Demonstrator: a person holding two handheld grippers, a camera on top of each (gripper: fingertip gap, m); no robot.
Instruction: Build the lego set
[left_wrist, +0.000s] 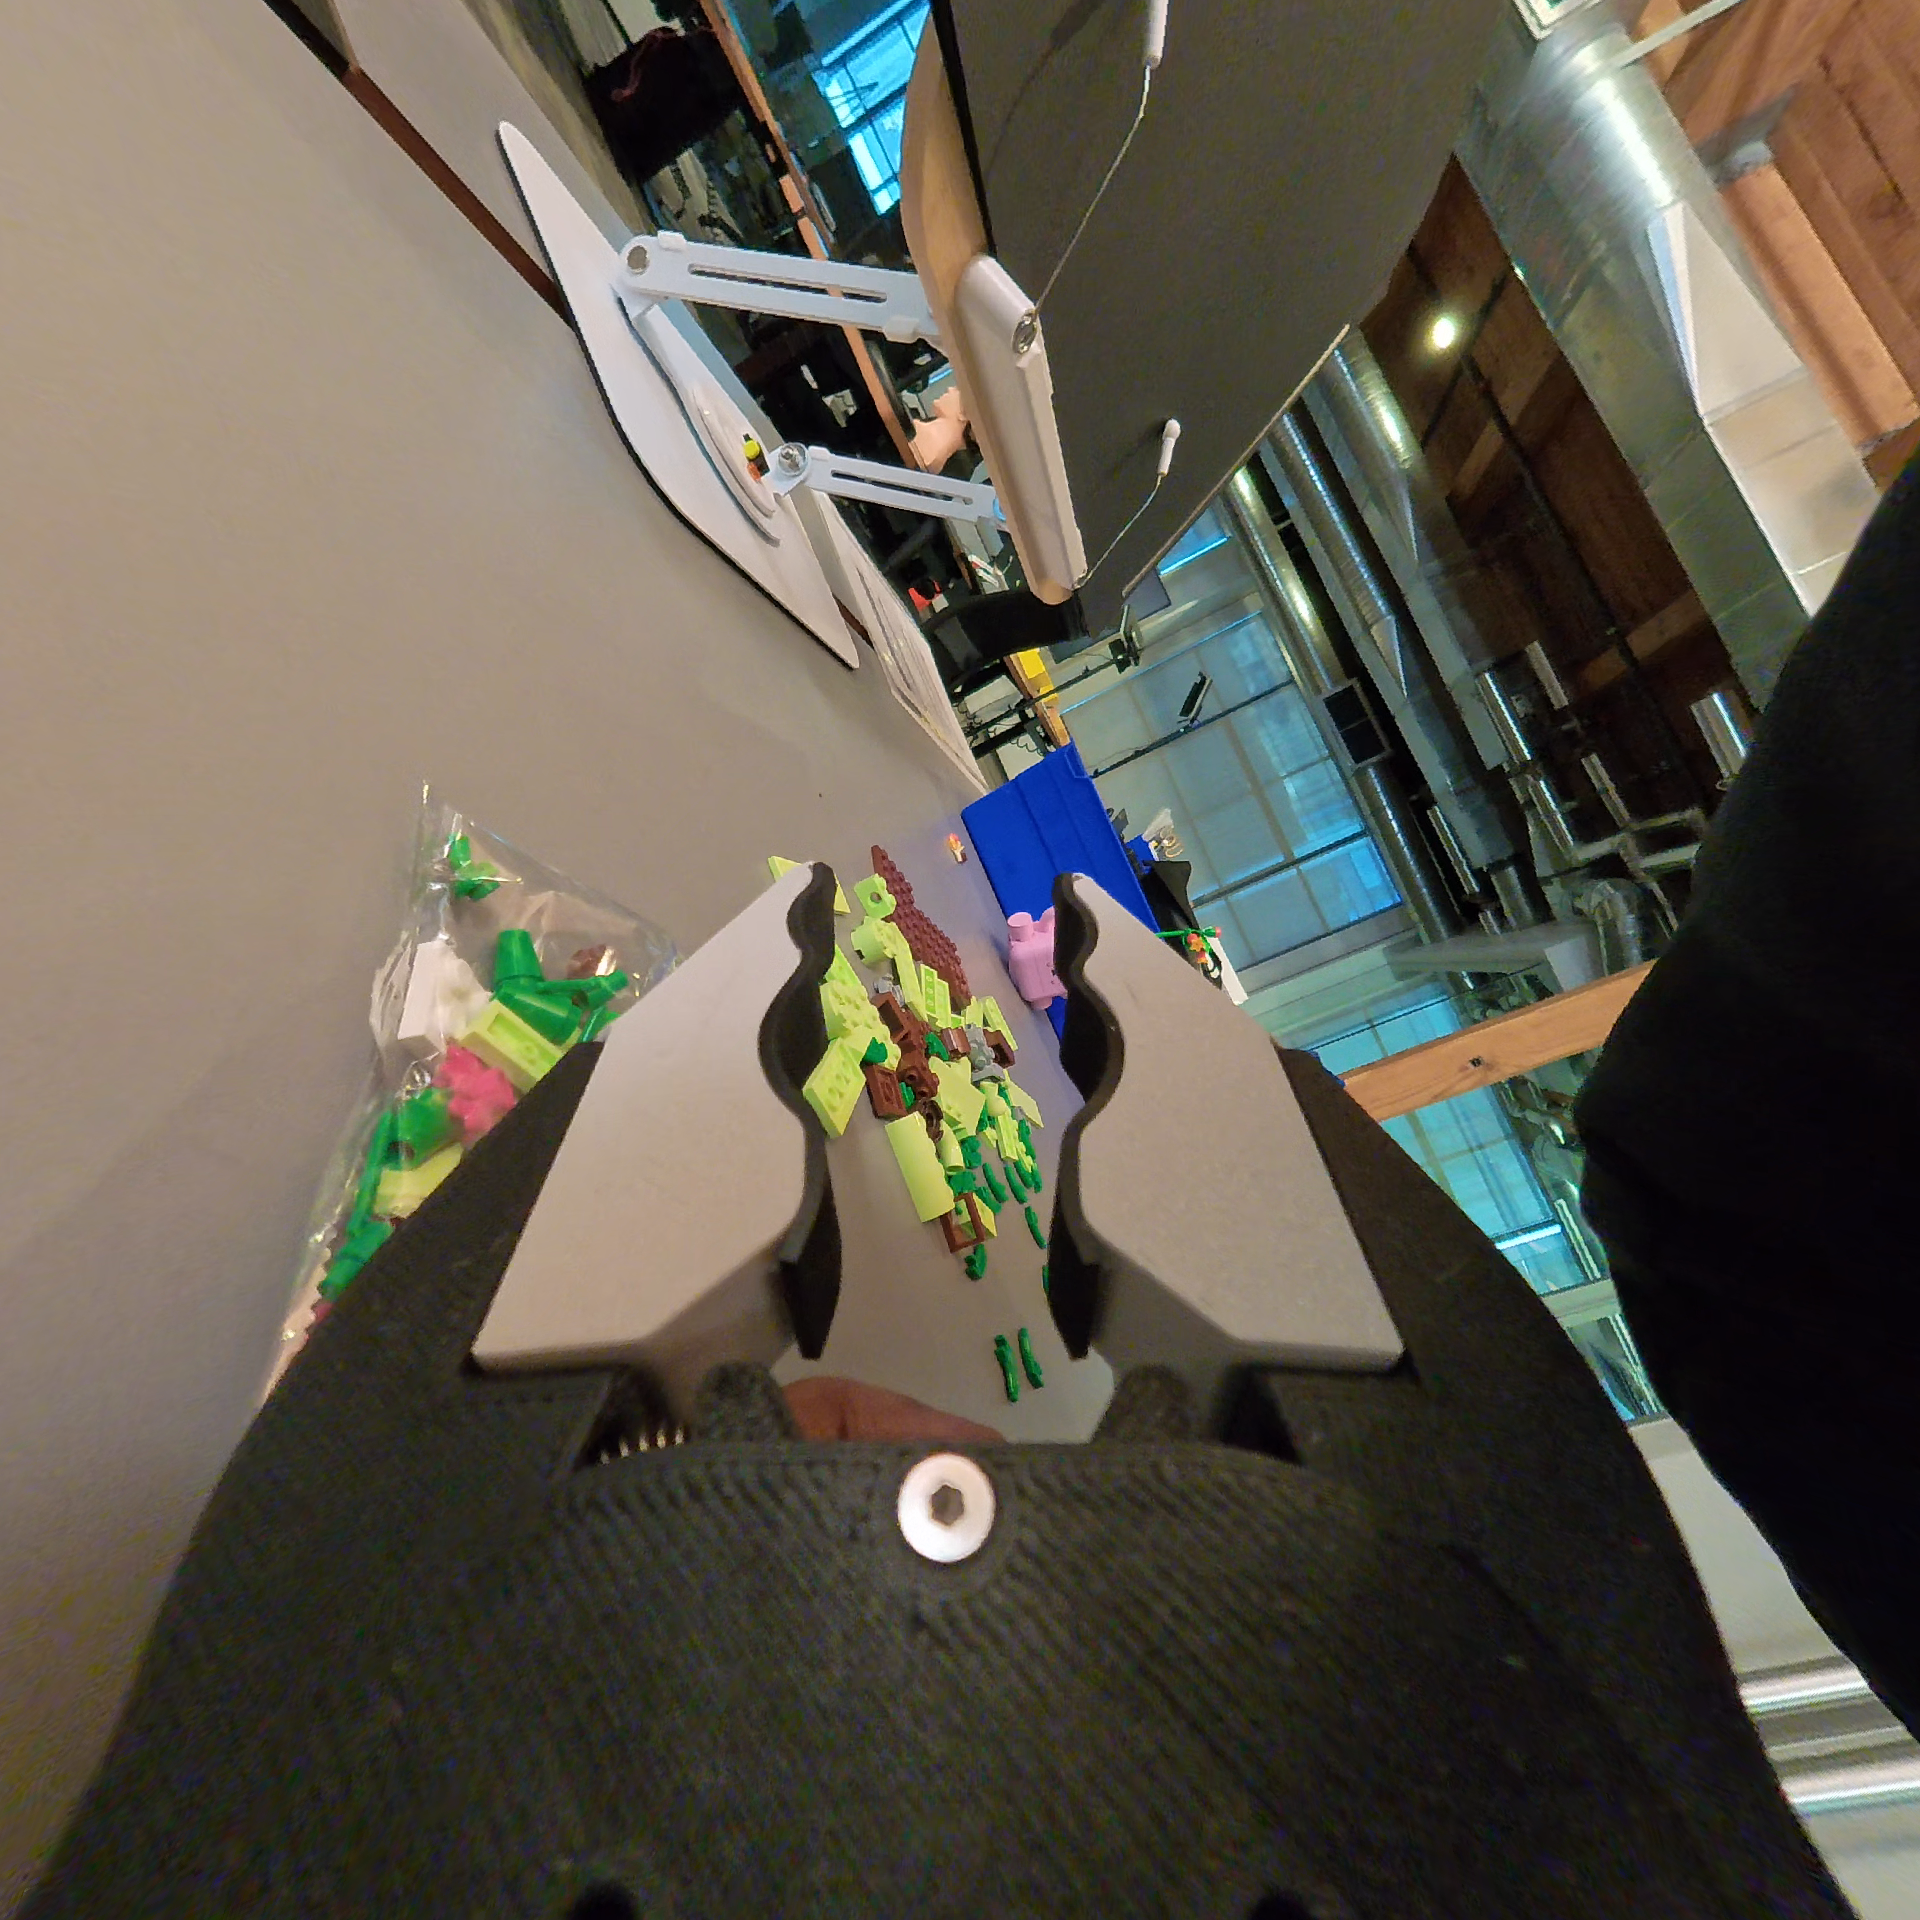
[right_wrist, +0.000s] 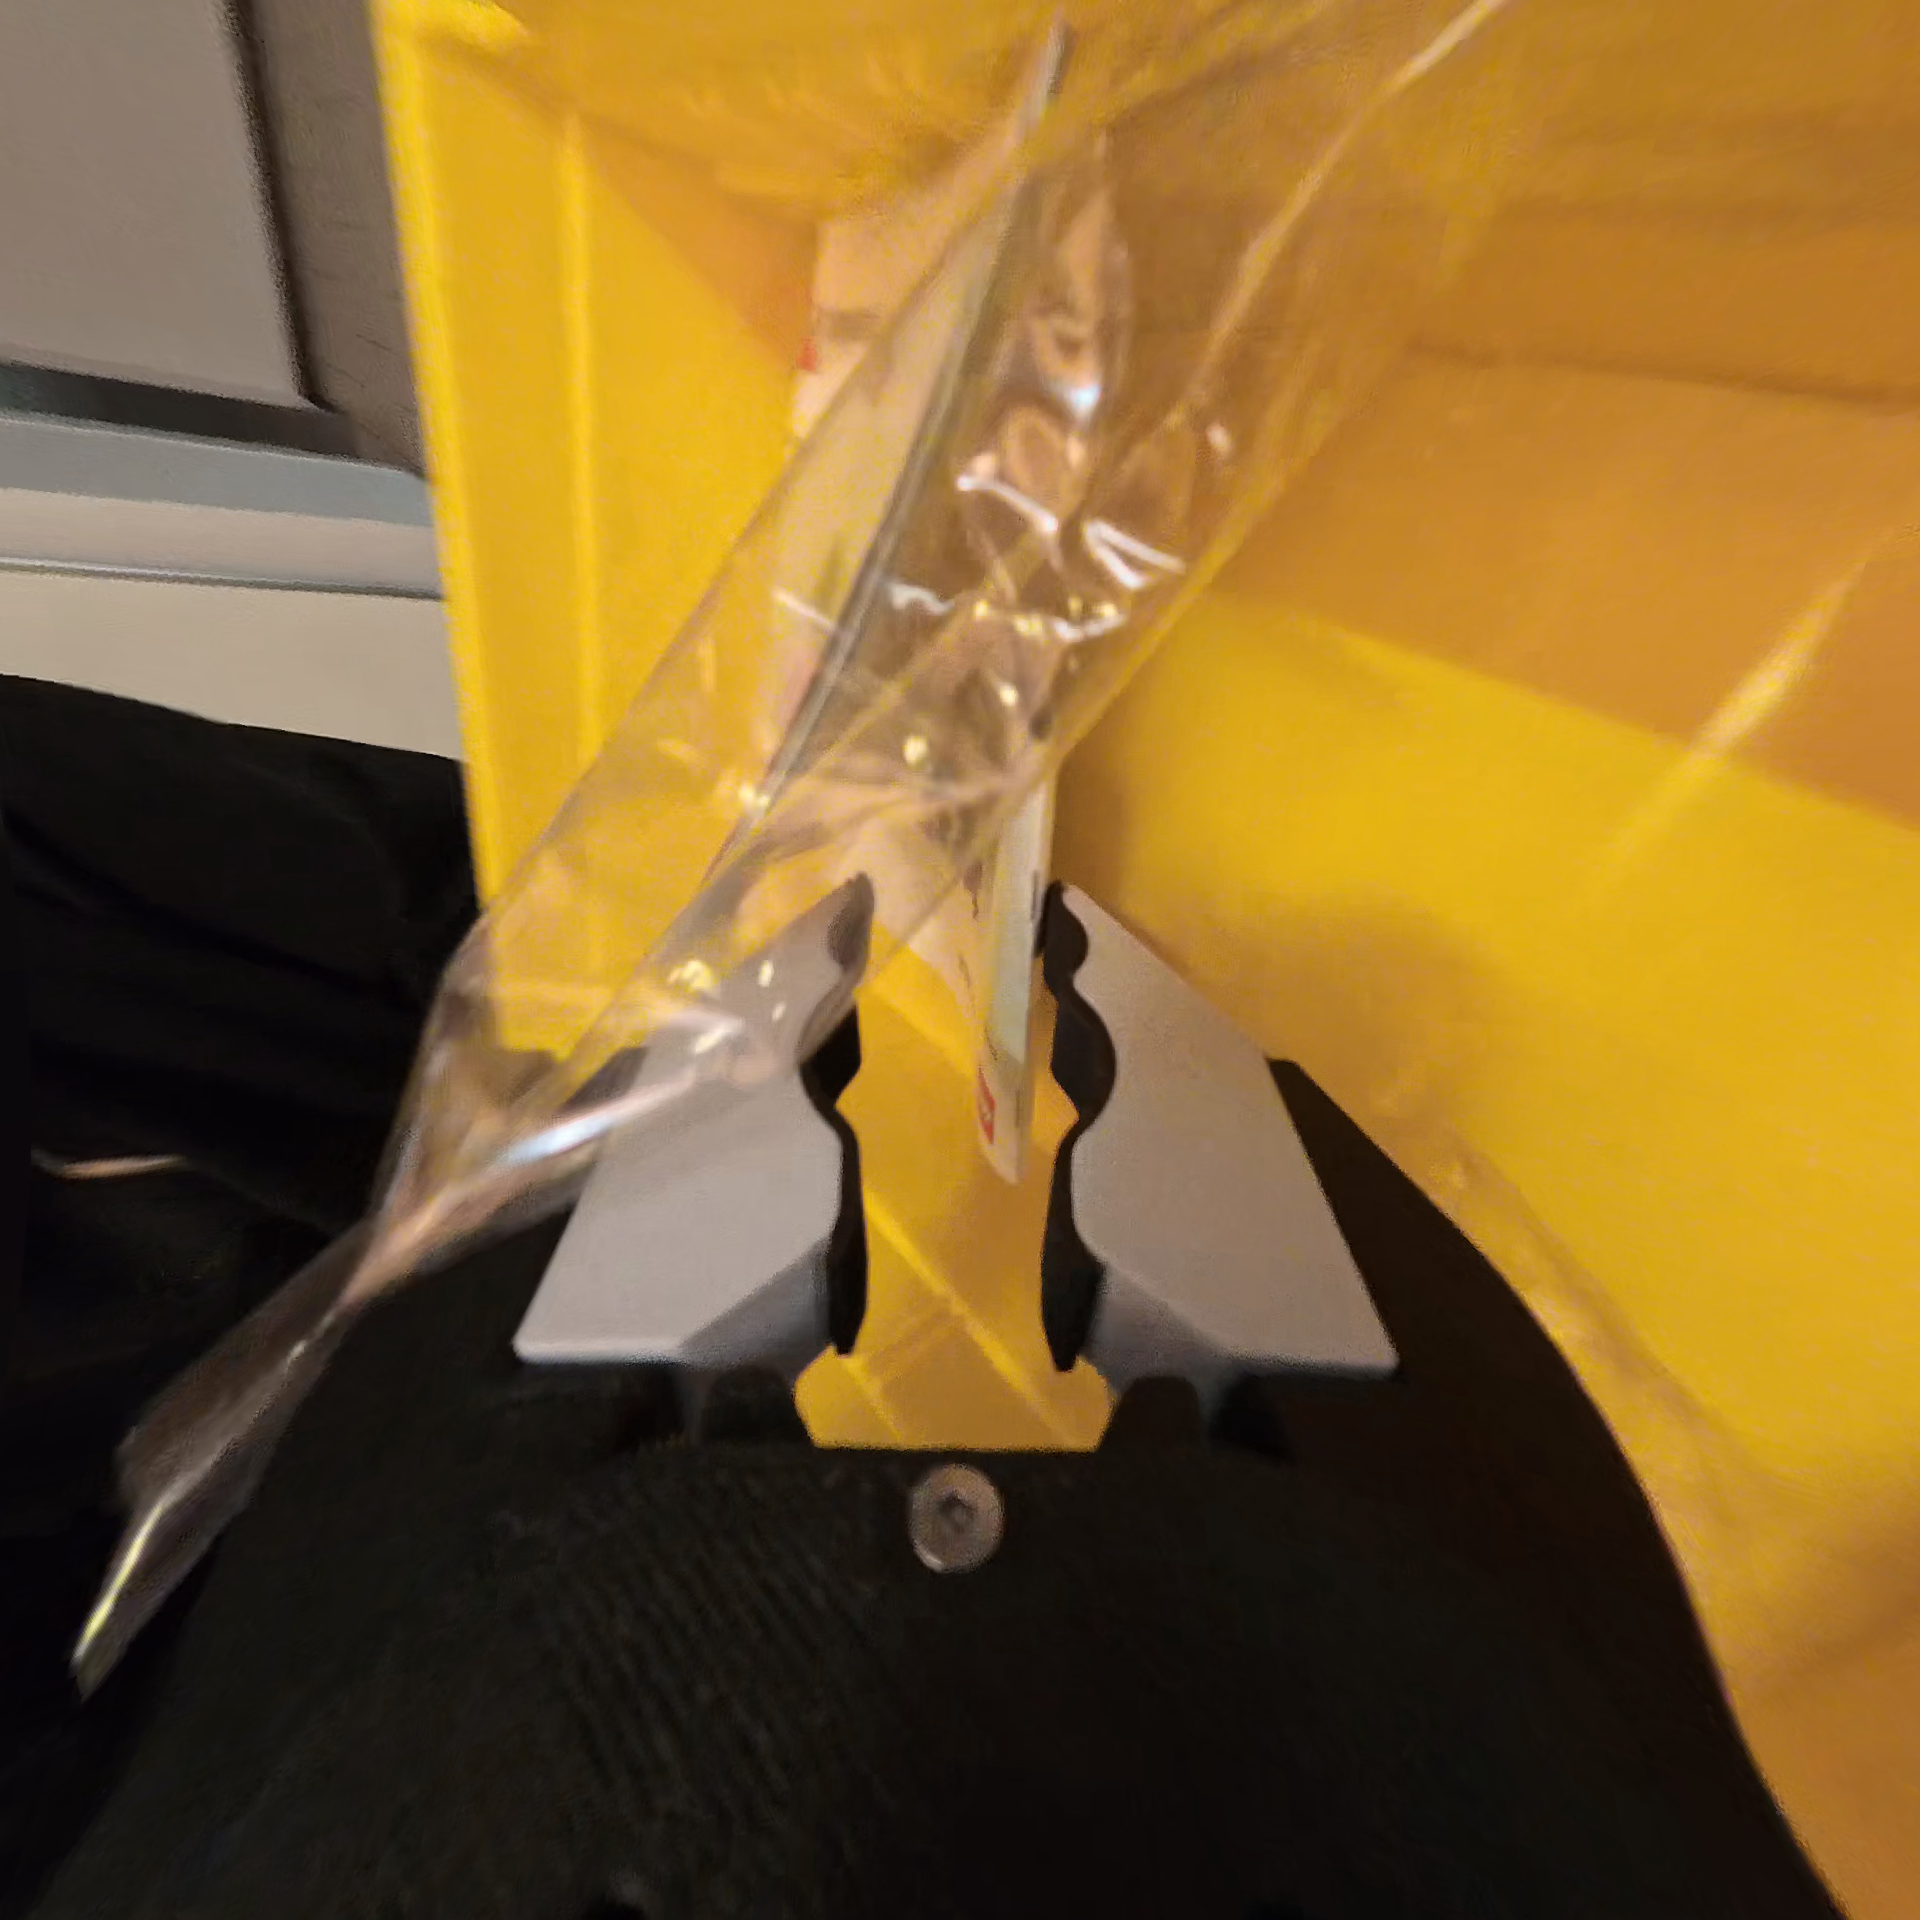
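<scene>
In the left wrist view, my left gripper is open and empty, held above the grey table. Beyond its fingers lies a loose pile of lime, brown and dark green lego pieces, with a brown studded plate at its far end. A pink piece lies beside the pile. A clear bag of green, white and pink pieces lies left of the gripper. In the right wrist view, my right gripper is open. An empty clear plastic bag drapes over its left finger, and the bag's white label hangs between the jaws.
A yellow bin fills the right wrist view just behind the bag. A blue bin stands past the pile. A white monitor stand sits farther along the table. A person's dark sleeve is at the right. The gap from one gripper's tips to the other's is roughly 35 centimetres.
</scene>
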